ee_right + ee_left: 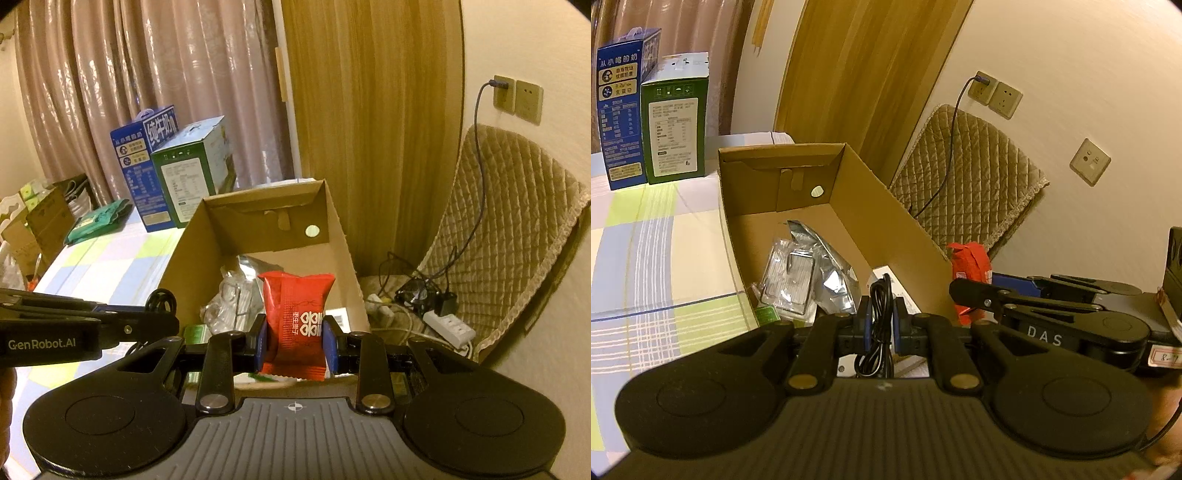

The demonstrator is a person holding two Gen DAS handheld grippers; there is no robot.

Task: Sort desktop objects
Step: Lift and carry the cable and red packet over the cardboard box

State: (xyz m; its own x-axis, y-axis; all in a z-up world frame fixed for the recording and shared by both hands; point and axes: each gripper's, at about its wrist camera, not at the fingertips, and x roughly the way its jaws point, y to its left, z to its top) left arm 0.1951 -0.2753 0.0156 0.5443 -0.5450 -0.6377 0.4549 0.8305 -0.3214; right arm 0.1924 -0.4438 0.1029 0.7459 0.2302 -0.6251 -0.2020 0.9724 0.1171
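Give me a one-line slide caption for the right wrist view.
Right gripper, jaws shut on a red snack packet, holds it at the near edge of the open cardboard box.

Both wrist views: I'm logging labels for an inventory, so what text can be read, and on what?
"GenRobot.AI": left hand-held gripper, on its arm.
"DAS": right hand-held gripper, on its arm.
"纯牛奶": blue milk carton.
"8-": paper tag on the right hand-held gripper.
Red packet: white characters, too small to read.
Green carton: print too small.
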